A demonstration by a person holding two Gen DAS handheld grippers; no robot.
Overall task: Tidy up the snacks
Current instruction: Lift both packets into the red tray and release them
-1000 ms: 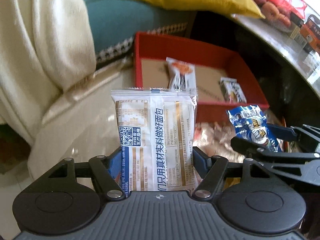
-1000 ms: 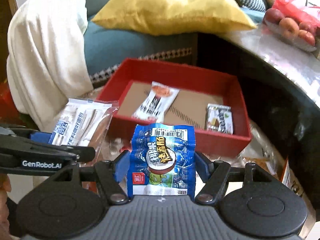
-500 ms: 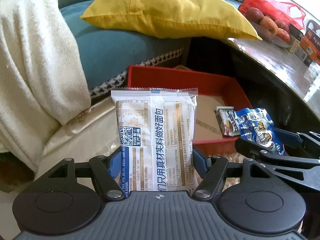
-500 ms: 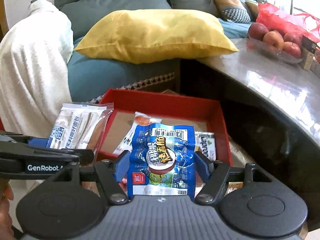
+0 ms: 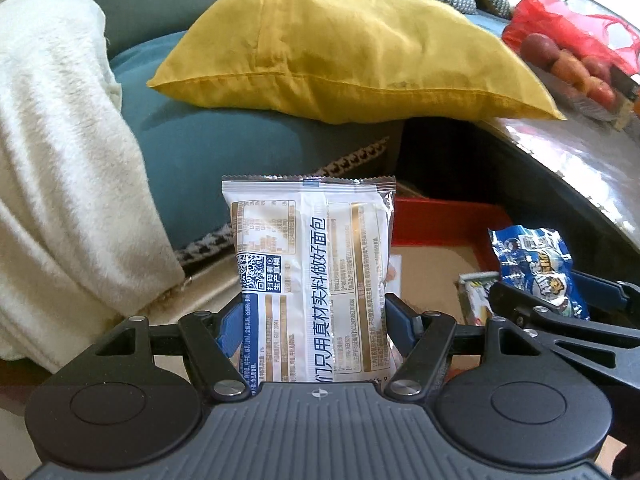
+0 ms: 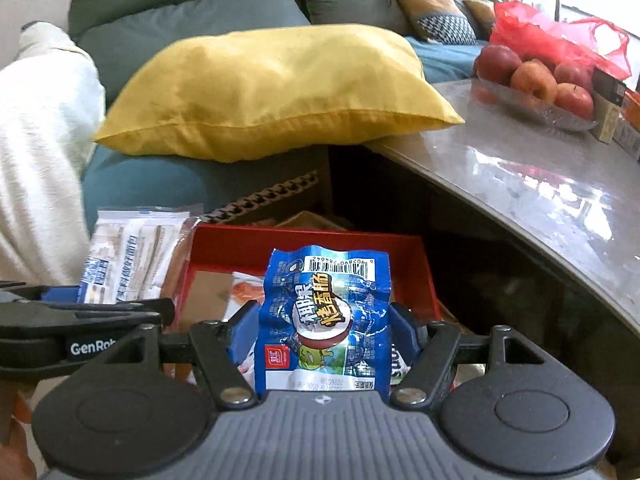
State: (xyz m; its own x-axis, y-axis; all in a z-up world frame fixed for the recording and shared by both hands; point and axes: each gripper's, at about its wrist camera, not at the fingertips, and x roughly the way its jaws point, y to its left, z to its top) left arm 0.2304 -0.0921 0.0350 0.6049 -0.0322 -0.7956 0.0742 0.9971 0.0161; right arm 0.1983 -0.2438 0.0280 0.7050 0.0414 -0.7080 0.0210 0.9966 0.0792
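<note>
My left gripper point(image 5: 310, 316) is shut on a white bread packet point(image 5: 308, 256) that stands upright between its blue pads. A blue snack packet point(image 6: 326, 312) is clamped in my right gripper point(image 6: 324, 332), which is shut on it. Both packets hang above the near side of a red box point(image 6: 304, 246) with a cardboard floor. In the left wrist view the red box point(image 5: 448, 220) shows behind the bread packet, with the right gripper point(image 5: 568, 304) and its blue snack packet point(image 5: 532, 264) at the right. Small snack packets point(image 6: 248, 292) lie in the box, mostly hidden.
A yellow cushion point(image 6: 272, 92) lies on a teal sofa point(image 6: 160, 176) behind the box. A white blanket point(image 5: 60, 180) hangs at the left. A glossy curved table point(image 6: 540, 184) at the right carries a bowl of apples point(image 6: 536, 84) and a red bag point(image 6: 560, 36).
Both grippers have moved forward and tilted up with their packets. The red box has slid down and nearer in both views, and the cushion and sofa now fill the upper half.
</note>
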